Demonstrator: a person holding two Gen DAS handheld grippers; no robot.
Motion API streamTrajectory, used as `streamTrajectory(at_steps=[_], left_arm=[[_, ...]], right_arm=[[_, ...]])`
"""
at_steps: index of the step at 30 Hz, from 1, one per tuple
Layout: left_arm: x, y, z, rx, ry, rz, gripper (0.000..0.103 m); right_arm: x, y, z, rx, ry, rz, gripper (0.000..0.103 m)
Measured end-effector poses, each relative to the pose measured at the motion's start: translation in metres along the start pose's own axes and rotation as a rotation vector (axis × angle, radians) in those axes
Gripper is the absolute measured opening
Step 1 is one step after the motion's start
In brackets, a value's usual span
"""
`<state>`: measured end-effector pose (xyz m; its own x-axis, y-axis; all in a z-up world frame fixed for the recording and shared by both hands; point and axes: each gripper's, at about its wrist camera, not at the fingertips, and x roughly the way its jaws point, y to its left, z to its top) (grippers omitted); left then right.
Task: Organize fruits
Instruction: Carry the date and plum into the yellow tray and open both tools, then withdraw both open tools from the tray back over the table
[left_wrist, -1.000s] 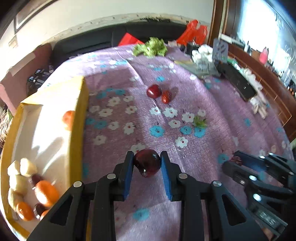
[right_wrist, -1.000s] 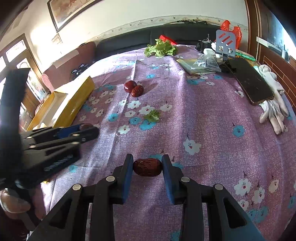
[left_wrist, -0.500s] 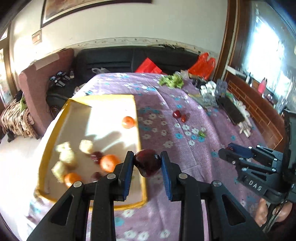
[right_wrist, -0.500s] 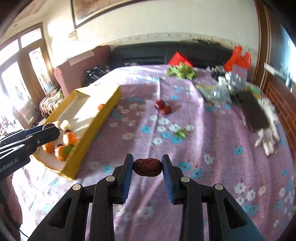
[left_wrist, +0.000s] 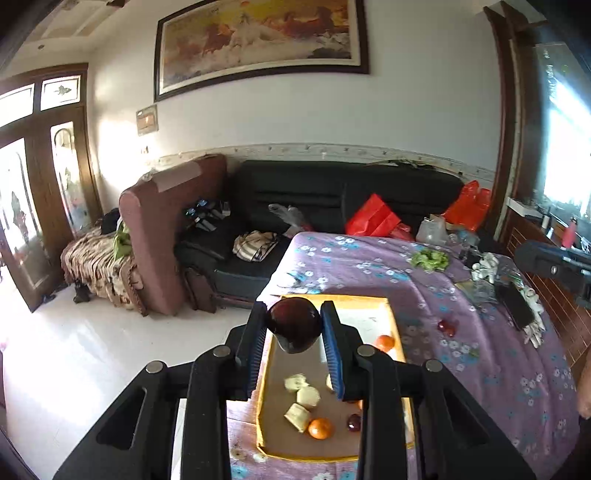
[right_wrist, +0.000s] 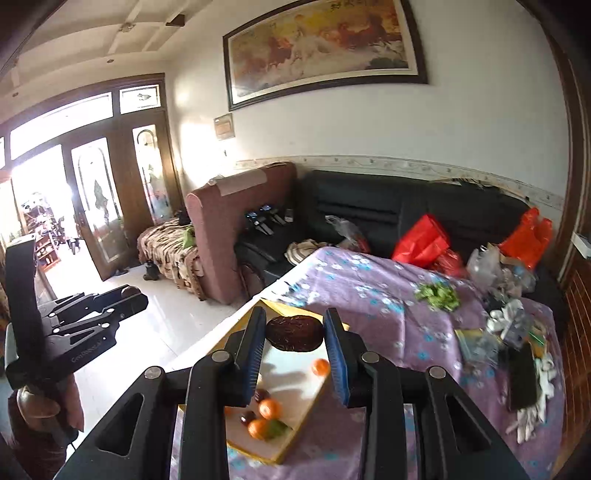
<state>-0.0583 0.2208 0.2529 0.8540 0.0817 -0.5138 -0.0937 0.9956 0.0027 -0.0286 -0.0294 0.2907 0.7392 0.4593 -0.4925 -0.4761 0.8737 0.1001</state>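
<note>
The left gripper (left_wrist: 294, 334) has its blue-padded fingers (left_wrist: 334, 343) clenched on a dark red plum (left_wrist: 294, 328), held in the air above the yellow-rimmed tray (left_wrist: 369, 300). In the tray, toward 6 o'clock of the plum, lie pale fruit chunks (left_wrist: 307, 397), a tangerine (left_wrist: 320, 428) and a small dark fruit (left_wrist: 354, 421); another tangerine (left_wrist: 385, 342) sits by the rim at 3 o'clock. Two red fruits (left_wrist: 447, 326) rest on the purple flowered tabletop (left_wrist: 480, 354), well apart from the tray at 3 o'clock.

The right gripper (right_wrist: 294, 338) grasps a wrinkled brown date (right_wrist: 294, 334) between its fingers (right_wrist: 337, 354), also raised above the tray (right_wrist: 295, 441). Leafy greens (right_wrist: 437, 295) lie on the tabletop at 2 o'clock of the date, and the other gripper shows at 9 o'clock.
</note>
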Motion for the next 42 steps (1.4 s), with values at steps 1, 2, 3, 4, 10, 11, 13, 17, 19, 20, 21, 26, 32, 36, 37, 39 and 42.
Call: streamTrajectory(at_steps=[1,2,3,4,10,11,13,17,19,20,21,26,32,36,37,39,42], left_arm=[[0.01,0.006,-0.003,-0.011,0.019,0.002,0.029],[0.02,0.01,-0.01,-0.021,0.041,-0.002,0.029],[0.031,0.012,-0.016,-0.029,0.064,-0.009,0.029],[0.043,0.014,-0.026,-0.036,0.094,-0.018,0.029],[0.114,0.015,-0.086,-0.089,0.263,-0.083,0.029],[0.124,0.013,-0.094,-0.1,0.286,-0.092,0.029],[0.14,0.008,-0.106,-0.115,0.322,-0.112,0.029],[0.162,-0.002,-0.118,-0.106,0.361,-0.115,0.029],[0.17,-0.007,-0.12,-0.089,0.381,-0.108,0.029],[0.174,-0.008,-0.121,-0.085,0.389,-0.102,0.03],[0.177,-0.01,-0.123,-0.081,0.395,-0.098,0.031],[0.174,-0.012,-0.122,-0.072,0.363,-0.067,0.067],[0.149,-0.016,-0.118,-0.044,0.31,0.015,0.077],[0.119,-0.021,-0.12,-0.022,0.244,0.089,0.082],[0.111,-0.023,-0.119,-0.019,0.227,0.105,0.083],[0.095,-0.026,-0.121,-0.015,0.198,0.131,0.086],[0.072,-0.031,-0.124,-0.02,0.167,0.141,0.087]], right_arm=[[0.008,0.004,0.0,0.001,0.012,0.008,0.035],[0.027,0.009,-0.004,0.006,0.044,0.022,0.035],[0.037,0.012,-0.009,0.008,0.063,0.026,0.035],[0.059,0.017,-0.022,0.005,0.103,0.028,0.035],[0.159,0.027,-0.104,-0.018,0.31,0.002,0.035],[0.172,0.025,-0.116,-0.009,0.337,0.0,0.035],[0.193,0.019,-0.131,0.012,0.377,-0.004,0.035],[0.227,0.006,-0.149,0.031,0.433,-0.023,0.035],[0.234,0.006,-0.15,0.041,0.445,-0.02,0.035],[0.238,0.004,-0.152,0.043,0.45,-0.025,0.035],[0.241,0.004,-0.152,0.042,0.453,-0.028,0.035],[0.243,0.003,-0.154,0.049,0.454,-0.019,0.036],[0.221,0.004,-0.147,0.049,0.404,-0.016,0.049],[0.195,0.007,-0.143,0.028,0.36,-0.025,0.052],[0.188,0.008,-0.143,0.02,0.347,-0.031,0.053],[0.17,0.009,-0.144,0.016,0.323,-0.027,0.055],[0.142,0.011,-0.148,0.023,0.292,-0.019,0.056]])
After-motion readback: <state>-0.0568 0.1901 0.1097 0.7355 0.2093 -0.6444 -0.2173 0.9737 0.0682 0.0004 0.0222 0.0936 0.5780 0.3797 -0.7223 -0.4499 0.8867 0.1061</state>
